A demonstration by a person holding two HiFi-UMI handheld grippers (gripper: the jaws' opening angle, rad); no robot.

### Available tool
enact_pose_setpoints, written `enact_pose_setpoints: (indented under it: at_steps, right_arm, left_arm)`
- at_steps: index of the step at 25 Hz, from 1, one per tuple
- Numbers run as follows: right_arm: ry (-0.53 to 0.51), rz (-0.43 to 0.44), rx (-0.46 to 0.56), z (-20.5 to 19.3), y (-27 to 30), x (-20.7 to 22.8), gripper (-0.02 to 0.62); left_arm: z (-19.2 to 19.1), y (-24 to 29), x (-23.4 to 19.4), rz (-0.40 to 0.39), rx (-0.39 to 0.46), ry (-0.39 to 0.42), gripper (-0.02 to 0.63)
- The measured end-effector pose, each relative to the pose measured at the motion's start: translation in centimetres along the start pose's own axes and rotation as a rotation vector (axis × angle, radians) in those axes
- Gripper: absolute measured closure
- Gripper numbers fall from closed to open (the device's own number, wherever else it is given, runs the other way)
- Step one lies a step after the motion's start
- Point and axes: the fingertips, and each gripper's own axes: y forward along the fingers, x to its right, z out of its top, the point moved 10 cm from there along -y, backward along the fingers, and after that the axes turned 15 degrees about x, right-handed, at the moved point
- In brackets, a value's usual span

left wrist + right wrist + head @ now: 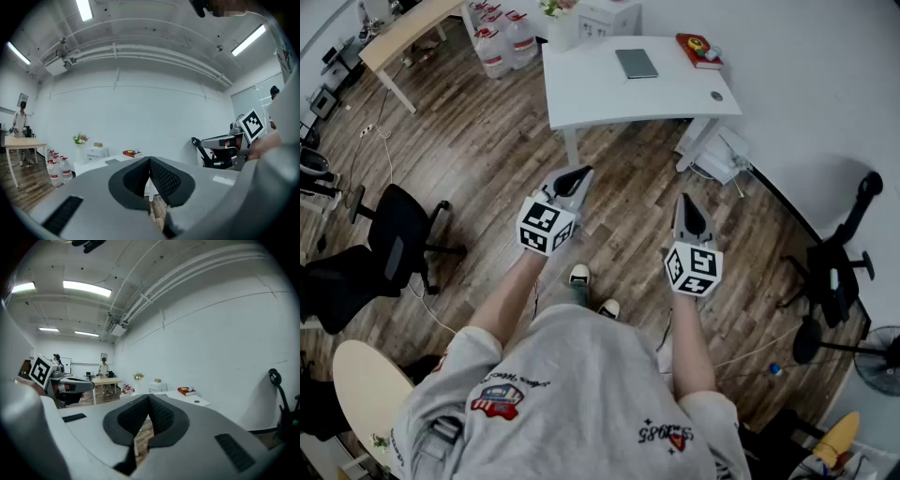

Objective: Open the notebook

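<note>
Overhead the notebook (636,63) lies closed — gripper views show left tongs (149,160), right tongs (149,397) pressed together.

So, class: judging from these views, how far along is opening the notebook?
Nothing done: the flat grey notebook lies closed on the white desk. In hand: nothing; left gripper and right gripper are shut, empty, short of the desk. Left: approach, lift the cover.

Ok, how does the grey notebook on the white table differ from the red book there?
The notebook is grey with a bare cover; the red book has small items on top. The notebook lies near the middle of the white table; the red book sits at its far right corner. Both lie flat and closed on it.
</note>
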Motion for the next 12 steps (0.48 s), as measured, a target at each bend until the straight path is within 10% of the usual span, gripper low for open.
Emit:
enact_pose_setpoints:
  at_steps: [8, 12]
  right_arm:
    - [0.007, 0.012, -0.015, -0.4, -0.6, 0.2, 0.603]
    - [0.011, 0.014, -0.022, -0.5, -1.5, 1.0, 0.603]
  left_arm:
    - [-0.3, -0.2, 1.2, -0.029, -0.007, -0.008, 0.585]
    - [-0.5, -0.1, 2.2, -0.004, -0.006, -0.017, 0.346]
